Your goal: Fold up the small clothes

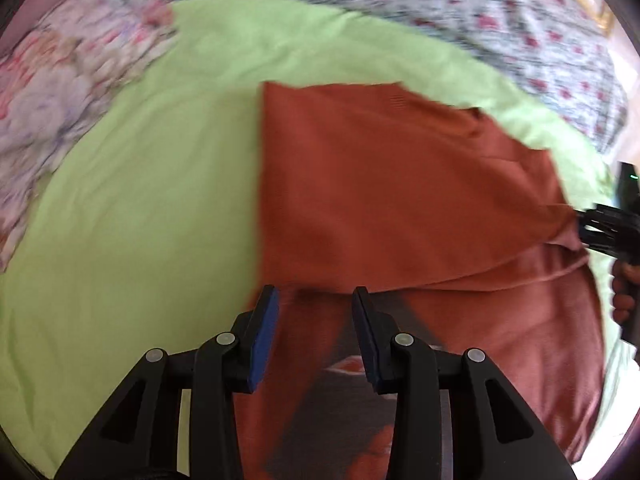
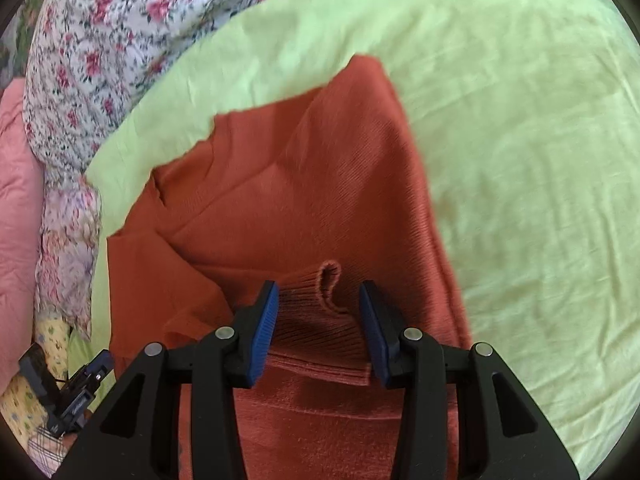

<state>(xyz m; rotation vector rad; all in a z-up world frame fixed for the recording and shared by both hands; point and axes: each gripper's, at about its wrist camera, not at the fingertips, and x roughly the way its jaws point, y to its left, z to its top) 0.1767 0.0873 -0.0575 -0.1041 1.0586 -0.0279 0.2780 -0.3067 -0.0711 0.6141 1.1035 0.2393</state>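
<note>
A rust-orange knit garment (image 1: 400,184) lies partly folded on a light green sheet (image 1: 140,200). My left gripper (image 1: 316,300) is open, hovering over the garment's near edge, with nothing between its blue pads. In the right wrist view the same garment (image 2: 304,200) spreads ahead on the green sheet (image 2: 520,160). My right gripper (image 2: 320,296) is open, and a ribbed cuff (image 2: 320,320) sits bunched in the gap between its jaws. The right gripper also shows at the right edge of the left wrist view (image 1: 600,228), at the garment's far side.
A floral quilt (image 1: 440,4) borders the sheet at the back and a paler floral cloth (image 1: 60,92) on the left. In the right wrist view the floral quilt (image 2: 120,40) and a pink cloth (image 2: 16,200) lie left. The left gripper (image 2: 80,396) shows at lower left.
</note>
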